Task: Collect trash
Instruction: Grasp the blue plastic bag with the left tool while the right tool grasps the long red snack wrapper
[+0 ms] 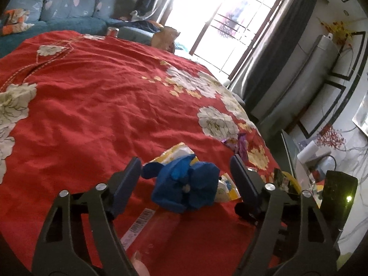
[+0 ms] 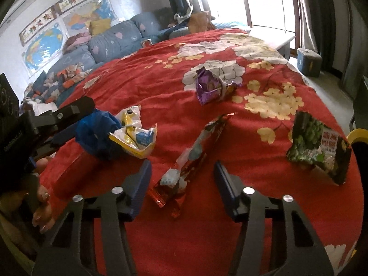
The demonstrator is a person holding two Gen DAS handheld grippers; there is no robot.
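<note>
A crumpled blue bag [image 1: 186,185] lies on the red flowered cloth [image 1: 92,96], on a yellow-white wrapper [image 1: 177,153]. My left gripper [image 1: 186,168] is open, its fingers on either side of the blue bag. In the right wrist view the blue bag [image 2: 96,133] and yellow-white wrapper [image 2: 138,135] lie at the left, with the left gripper beside them. My right gripper [image 2: 182,174] is open around a long red-orange wrapper [image 2: 193,156]. A purple wrapper [image 2: 210,88] lies farther back and a green-black snack bag [image 2: 319,147] lies at the right.
A clear package with a barcode label [image 1: 138,225] lies under the left gripper. A blue sofa [image 2: 110,43] with clothes stands behind the table. A grey box [image 2: 308,61] stands on the floor by the bright window. A yellow rim [image 2: 357,135] shows at the right edge.
</note>
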